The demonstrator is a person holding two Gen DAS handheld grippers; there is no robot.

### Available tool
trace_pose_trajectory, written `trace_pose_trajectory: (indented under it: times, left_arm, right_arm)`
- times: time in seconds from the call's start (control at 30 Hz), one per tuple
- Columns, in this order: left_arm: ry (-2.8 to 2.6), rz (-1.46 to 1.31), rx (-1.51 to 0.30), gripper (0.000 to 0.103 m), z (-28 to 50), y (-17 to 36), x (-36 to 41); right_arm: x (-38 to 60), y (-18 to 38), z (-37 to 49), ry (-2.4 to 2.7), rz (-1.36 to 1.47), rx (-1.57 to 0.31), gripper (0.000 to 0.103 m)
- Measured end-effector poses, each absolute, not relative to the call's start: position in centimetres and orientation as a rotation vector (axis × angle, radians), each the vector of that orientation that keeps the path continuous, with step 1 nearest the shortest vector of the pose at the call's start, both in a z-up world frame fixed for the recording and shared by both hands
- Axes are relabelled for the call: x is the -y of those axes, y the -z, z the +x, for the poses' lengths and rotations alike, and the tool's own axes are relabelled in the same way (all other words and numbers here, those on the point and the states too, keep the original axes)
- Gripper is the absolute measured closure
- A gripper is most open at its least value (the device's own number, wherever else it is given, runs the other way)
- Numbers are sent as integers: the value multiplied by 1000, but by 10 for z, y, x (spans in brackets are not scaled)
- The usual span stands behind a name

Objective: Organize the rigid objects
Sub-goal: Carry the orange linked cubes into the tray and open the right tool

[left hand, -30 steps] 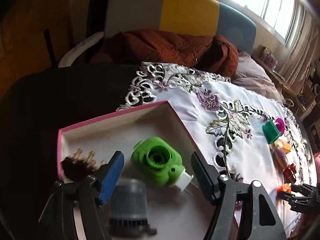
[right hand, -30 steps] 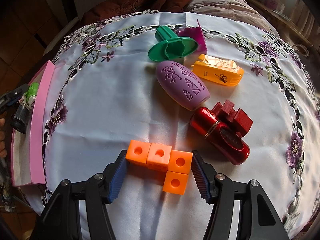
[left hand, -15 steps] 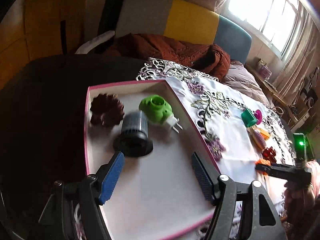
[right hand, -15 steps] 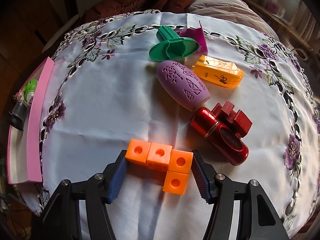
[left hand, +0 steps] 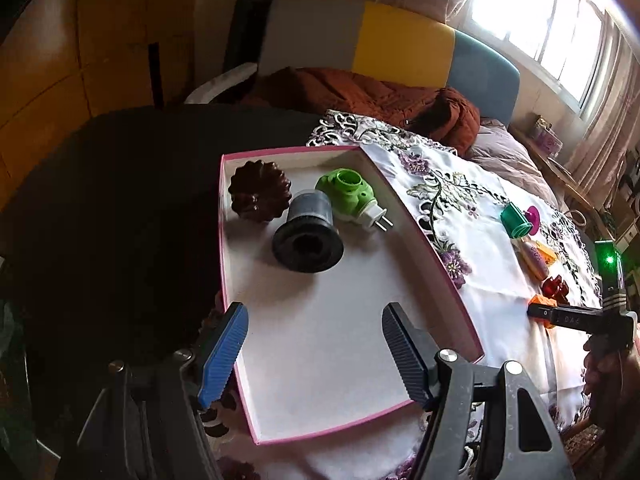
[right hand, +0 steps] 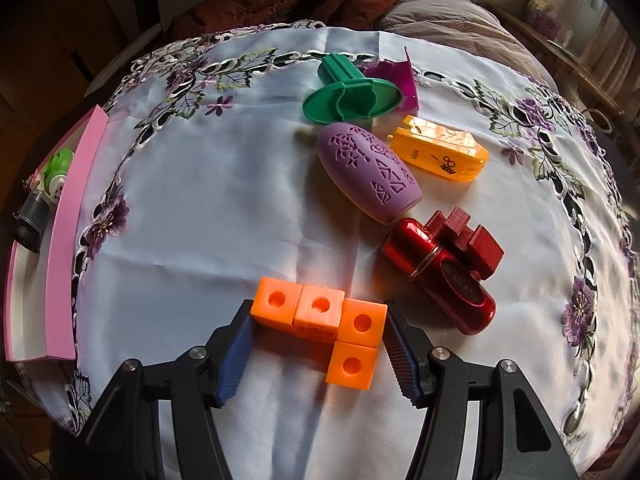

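Note:
A pink-rimmed white box (left hand: 424, 236) holds a dark brown fluted mould (left hand: 259, 190), a grey-black cylinder (left hand: 308, 233) and a green plug-in device (left hand: 351, 196). My left gripper (left hand: 316, 354) is open and empty above the box's near end. My right gripper (right hand: 318, 354) is open, its fingers on either side of an orange linked-cube piece (right hand: 326, 322) on the cloth, close to it. Beyond lie a purple egg-shaped thing (right hand: 370, 172), an orange clipper (right hand: 438, 154), a red cylinder (right hand: 438, 270), a dark red block (right hand: 466, 236), a green stamp (right hand: 352, 94) and a magenta piece (right hand: 400, 76).
The embroidered white cloth (right hand: 208, 184) covers a round table; the box edge (right hand: 66, 236) shows at its left in the right wrist view. A chair with a rust-brown jacket (left hand: 360, 92) stands behind the table. Dark tabletop (left hand: 112, 200) lies left of the box.
My left gripper has pulled back and up from the box, so the whole box now shows. My right gripper has crept slightly closer around the orange cubes.

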State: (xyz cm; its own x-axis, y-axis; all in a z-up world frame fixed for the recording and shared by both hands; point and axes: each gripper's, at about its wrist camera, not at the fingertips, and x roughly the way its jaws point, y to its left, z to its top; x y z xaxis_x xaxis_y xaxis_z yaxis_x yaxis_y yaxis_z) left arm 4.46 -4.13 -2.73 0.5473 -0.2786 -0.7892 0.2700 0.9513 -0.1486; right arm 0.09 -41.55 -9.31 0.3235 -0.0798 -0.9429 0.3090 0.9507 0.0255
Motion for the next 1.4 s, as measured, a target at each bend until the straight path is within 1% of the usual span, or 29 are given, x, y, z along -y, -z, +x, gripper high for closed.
trace_pose_trajectory:
  times: [0.53, 0.77, 0.93, 1.13, 1.27, 1.4]
  left_arm:
    - [320, -57, -984, 32, 40, 37, 22]
    - [310, -74, -998, 32, 42, 43, 15]
    - [309, -82, -999, 32, 42, 43, 12]
    - [281, -117, -983, 32, 45, 41, -1]
    - [256, -135, -983, 32, 47, 40, -12]
    - [238, -148, -986, 32, 48, 42, -21]
  right_arm:
    - [412, 93, 1, 260, 196, -1210, 41]
    - [386, 73, 4, 170, 219, -1145, 41]
    - [334, 49, 20, 34, 206, -1086, 41]
    - [254, 27, 47, -171, 118, -1029, 41]
    - [209, 29, 66, -257, 61, -1043, 41]
    - [175, 45, 84, -294, 0, -1086, 41]
